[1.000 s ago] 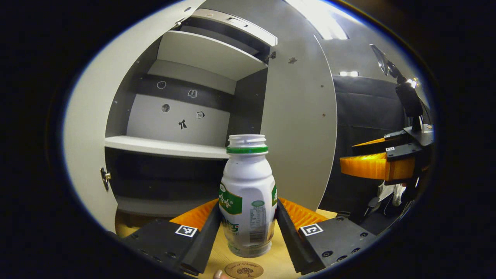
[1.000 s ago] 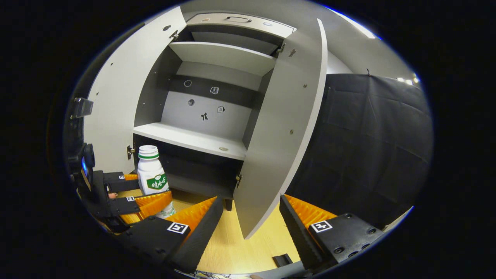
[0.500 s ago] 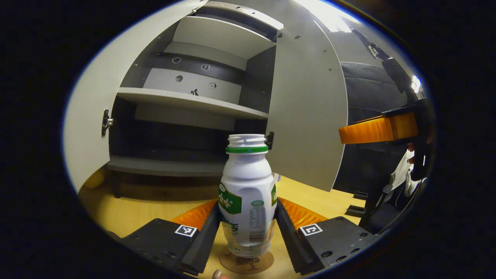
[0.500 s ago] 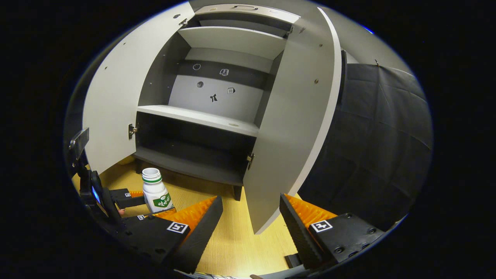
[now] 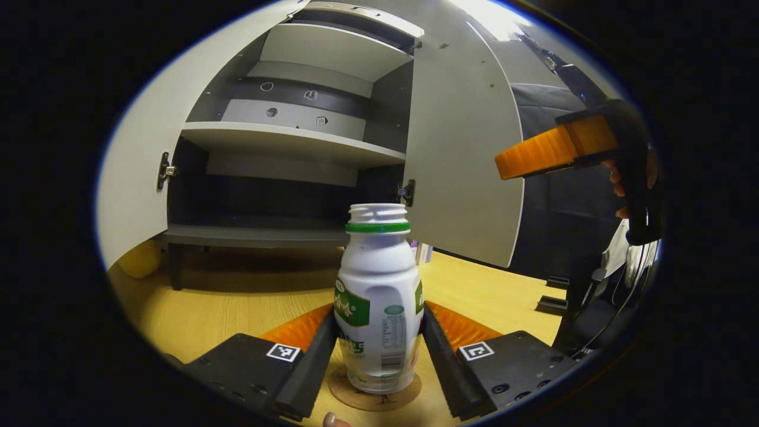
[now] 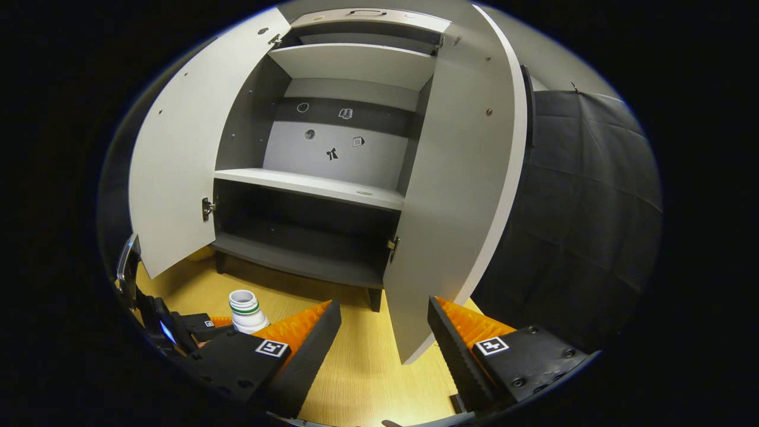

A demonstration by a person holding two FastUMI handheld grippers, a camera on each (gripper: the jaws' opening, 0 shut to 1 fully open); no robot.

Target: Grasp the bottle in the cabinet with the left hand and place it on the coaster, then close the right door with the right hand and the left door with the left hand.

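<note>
Left gripper view: left gripper (image 5: 379, 350) clamped on white bottle (image 5: 378, 308), upright on round coaster (image 5: 375, 396) at 6 o'clock; right gripper (image 6: 384, 332) spread wide, empty, facing right door (image 6: 456, 196) at 12 o'clock.

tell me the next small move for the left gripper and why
Probably open the left gripper and back off: the bottle stands upright over the coaster, seemingly resting on it, both fingers pressing its sides. Both cabinet doors are open, to close next.
</note>
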